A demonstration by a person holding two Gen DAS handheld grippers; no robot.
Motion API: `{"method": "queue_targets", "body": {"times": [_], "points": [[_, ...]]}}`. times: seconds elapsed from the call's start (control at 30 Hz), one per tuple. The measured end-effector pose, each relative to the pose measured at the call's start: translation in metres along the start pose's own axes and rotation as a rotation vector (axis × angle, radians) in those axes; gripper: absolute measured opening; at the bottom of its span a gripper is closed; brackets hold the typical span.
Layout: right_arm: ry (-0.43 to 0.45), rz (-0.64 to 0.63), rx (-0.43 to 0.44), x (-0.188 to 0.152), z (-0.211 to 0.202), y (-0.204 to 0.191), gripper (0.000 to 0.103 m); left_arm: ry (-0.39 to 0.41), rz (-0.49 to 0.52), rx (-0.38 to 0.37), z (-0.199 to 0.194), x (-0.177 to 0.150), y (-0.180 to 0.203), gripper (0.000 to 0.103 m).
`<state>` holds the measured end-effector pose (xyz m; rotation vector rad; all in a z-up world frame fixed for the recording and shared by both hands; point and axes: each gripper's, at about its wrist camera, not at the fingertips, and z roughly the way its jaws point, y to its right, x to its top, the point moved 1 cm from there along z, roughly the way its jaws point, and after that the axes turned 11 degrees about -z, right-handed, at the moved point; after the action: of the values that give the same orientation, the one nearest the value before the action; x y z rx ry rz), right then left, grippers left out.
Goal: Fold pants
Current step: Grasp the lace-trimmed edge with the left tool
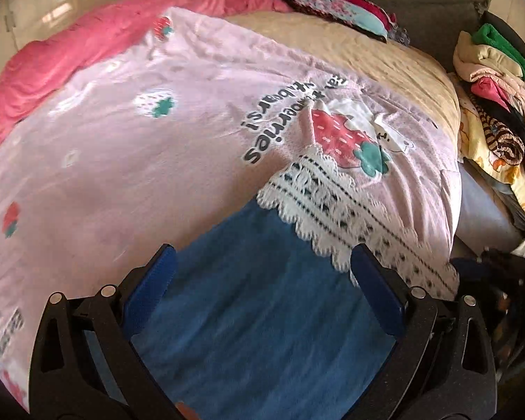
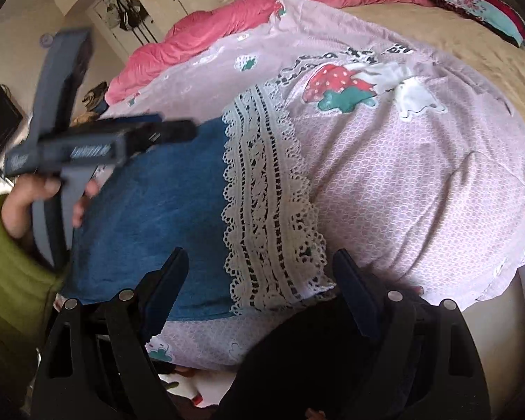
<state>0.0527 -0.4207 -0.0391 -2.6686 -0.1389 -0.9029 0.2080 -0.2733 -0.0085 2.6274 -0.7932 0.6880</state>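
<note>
Hovering spread, empty: left gripper (image 1: 262, 269), right gripper (image 2: 259, 273) over blue pants (image 1: 255, 297); sheet (image 1: 140, 161) print partly reads "berries".

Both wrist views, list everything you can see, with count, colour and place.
pants: one, blue, flat on the quilt's near edge.
lace strip: one, white, along the pants' edge.
quilt: one, pale pink with strawberry print, covering the bed.
blanket: one, pink, bunched at the far side.
sheet: one, tan, beyond the quilt.
clothes pile: one, mixed colours, beside the bed.
left gripper: black with blue pads, open above the pants.
right gripper: black, open above the lace strip.
left hand: one, green sleeve, gripping the handle.
</note>
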Motion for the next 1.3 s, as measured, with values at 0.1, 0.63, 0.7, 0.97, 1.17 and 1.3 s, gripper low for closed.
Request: {"method": "queue_targets", "body": {"times": [0.1,0.63,0.7,0.97,1.17,1.3], "points": [[-0.014,-0.02,0.006,0.001,0.006,-0.004,0.075,-0.02,-0.002,-0.035,0.017,0.013,0.0,0.093],[-0.052,0.024,0.073,0.008,0.023,0.003,0.043,-0.146,0.031,-0.25,0.063,0.023,-0.003,0.051],[-0.047,0.025,0.085,0.009,0.023,0.003,0.043,-0.147,0.033,-0.262,0.064,0.021,-0.001,0.045],[-0.021,0.011,0.136,0.012,0.025,0.001,0.026,-0.1,0.029,-0.226,0.054,0.016,0.0,0.018],[0.05,-0.011,0.214,0.013,0.013,-0.001,0.025,-0.06,-0.03,-0.285,0.039,0.014,-0.009,0.012],[0.104,-0.048,0.244,0.014,0.005,-0.016,0.025,-0.009,-0.062,-0.331,0.014,0.011,-0.019,0.011]]}}
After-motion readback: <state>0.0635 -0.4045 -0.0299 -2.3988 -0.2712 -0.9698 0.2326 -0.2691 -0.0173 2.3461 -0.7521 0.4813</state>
